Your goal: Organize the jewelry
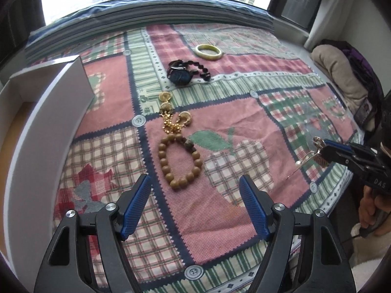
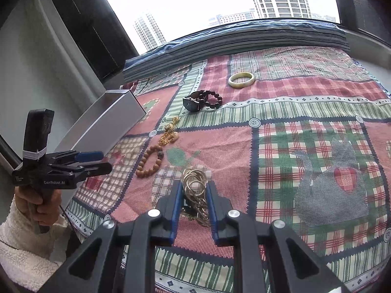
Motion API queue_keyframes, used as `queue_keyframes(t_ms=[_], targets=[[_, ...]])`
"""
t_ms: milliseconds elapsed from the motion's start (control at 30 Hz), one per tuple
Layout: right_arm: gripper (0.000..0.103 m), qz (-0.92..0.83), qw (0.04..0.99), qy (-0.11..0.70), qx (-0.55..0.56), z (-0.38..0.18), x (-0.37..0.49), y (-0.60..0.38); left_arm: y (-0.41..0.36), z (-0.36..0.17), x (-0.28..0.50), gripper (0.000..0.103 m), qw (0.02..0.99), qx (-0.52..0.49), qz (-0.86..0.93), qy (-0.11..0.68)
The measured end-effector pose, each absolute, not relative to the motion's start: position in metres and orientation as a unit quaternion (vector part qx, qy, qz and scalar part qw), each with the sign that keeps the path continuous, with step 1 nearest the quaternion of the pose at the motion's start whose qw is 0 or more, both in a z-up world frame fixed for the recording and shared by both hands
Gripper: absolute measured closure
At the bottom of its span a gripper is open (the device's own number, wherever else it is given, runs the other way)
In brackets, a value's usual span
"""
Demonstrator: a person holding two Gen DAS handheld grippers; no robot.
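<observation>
My right gripper [image 2: 194, 195] clamps a tangled chain bundle [image 2: 195, 190], lower part hidden btwn jaws; left gripper [image 1: 195, 210] spread, empty.

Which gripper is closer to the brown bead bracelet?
Left. The left gripper hovers open just short of the wooden bead bracelet; the right gripper, holding a bunch of rings, sits farther off to its side.

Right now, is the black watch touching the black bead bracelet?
Touching. In the left wrist view the black watch lies against the black bead bracelet, their bands overlapping with no cloth showing between.
</observation>
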State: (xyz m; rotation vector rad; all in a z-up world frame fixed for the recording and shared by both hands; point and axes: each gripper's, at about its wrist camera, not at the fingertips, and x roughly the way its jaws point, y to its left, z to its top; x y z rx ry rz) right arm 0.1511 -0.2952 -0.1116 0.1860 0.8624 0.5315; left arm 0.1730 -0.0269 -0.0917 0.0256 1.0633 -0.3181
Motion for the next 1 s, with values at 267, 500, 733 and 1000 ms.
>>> queue_keyframes(t_ms=[267, 500, 733, 1000], targets=[[0.082, 0.264, 0.869, 0.408, 0.097, -0.110, 0.145, -0.294, -0.067, -0.135, 0.210, 0.065, 0.836, 0.076, -0.138, 0.526], [0.082, 0.267, 0.870, 0.403, 0.099, -0.105, 0.143, -0.294, -0.064, -0.157, 0.219, 0.094, 0.833, 0.057, -0.116, 0.538], [0.082, 0.275, 0.871, 0.396, 0.095, -0.090, 0.147, -0.289, -0.028, -0.112, 0.198, 0.094, 0.847, -0.040, -0.136, 0.512], [0.082, 0.333, 0.863, 0.376, 0.057, -0.044, 0.162, -0.238, 0.044, -0.014, 0.144, 0.094, 0.879, -0.131, -0.122, 0.443]])
